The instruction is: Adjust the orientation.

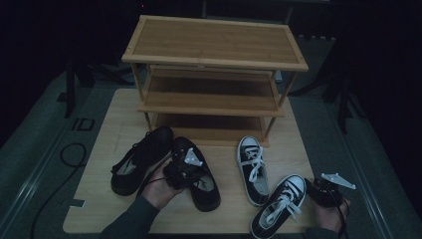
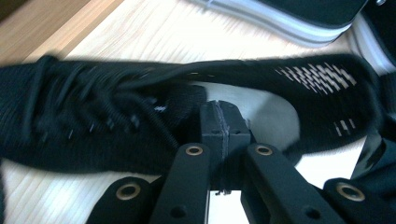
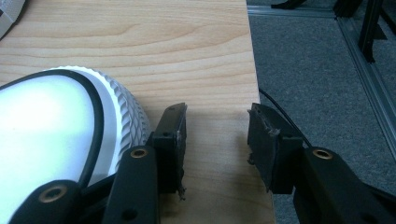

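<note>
I count four shoes: two black shoes (image 1: 164,167), two black-and-white sneakers (image 1: 266,191). My left tongs (image 2: 219,123) are closed inside a black shoe; my right tongs (image 3: 217,137) are open.

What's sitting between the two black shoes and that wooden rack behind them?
Nothing. In the high view, bare table separates the black shoes from the rack; the left one's toe nearly reaches its bottom shelf.

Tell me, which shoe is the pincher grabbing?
The all-black shoe nearer the middle. The left gripper pinches its collar; the other three lie untouched.
</note>
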`<state>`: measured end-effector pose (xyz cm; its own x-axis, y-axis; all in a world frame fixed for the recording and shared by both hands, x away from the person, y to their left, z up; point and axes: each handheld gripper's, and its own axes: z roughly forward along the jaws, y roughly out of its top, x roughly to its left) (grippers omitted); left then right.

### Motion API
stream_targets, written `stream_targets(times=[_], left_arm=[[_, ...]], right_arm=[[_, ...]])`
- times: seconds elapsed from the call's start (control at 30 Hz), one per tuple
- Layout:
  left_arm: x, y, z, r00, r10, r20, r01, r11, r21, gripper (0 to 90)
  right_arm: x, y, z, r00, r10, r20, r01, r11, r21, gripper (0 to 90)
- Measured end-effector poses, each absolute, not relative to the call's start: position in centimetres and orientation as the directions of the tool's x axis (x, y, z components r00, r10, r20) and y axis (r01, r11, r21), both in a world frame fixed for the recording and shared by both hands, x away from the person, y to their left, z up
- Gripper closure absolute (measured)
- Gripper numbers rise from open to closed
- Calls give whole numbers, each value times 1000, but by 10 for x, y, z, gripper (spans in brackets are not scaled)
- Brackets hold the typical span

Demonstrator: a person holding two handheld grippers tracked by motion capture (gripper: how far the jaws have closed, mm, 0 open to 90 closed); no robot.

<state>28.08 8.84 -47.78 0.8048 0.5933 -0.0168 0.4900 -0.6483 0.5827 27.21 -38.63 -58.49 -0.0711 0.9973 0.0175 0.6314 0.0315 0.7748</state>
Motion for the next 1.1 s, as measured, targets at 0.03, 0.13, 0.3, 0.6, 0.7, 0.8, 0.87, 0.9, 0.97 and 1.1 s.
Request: stream_targets(times=[0.03,0.13,0.3,0.6,0.7,0.8,0.87,0.9,0.97,1.1], left_arm=[[280,93,-478,800,600,-16,495,-645,582,900],[279,110,-477,773,634,-12,521,-624,582,900],[279,131,-476,733,680,21,548,-607,575,900],[280,150,-472,668,738,91,554,-576,601,900],[277,150,-471,685,721,100,523,-583,622,847],[275,152,-469,689,721,74,514,-558,652,788],[275,153,-464,682,729,64,508,-534,675,723],[275,153,-464,682,729,64,508,-534,675,703],[275,153,-460,672,738,63,511,-523,682,663],[275,154,-459,672,737,68,502,-522,690,634]], right_arm=[[272,-386,-585,-70,997,17,632,32,775,566],[272,-386,-585,-70,997,16,631,32,775,567],[272,-386,-585,-70,997,16,631,32,775,567],[272,-386,-585,-70,997,16,631,32,775,566],[272,-386,-585,-69,997,16,631,31,775,566],[272,-386,-585,-69,997,19,632,29,775,566],[272,-386,-585,-69,997,19,632,29,775,566],[272,-386,-585,-69,997,19,632,29,775,566],[272,-386,-585,-69,997,19,632,29,774,566],[272,-386,-585,-69,997,19,632,29,774,566]])
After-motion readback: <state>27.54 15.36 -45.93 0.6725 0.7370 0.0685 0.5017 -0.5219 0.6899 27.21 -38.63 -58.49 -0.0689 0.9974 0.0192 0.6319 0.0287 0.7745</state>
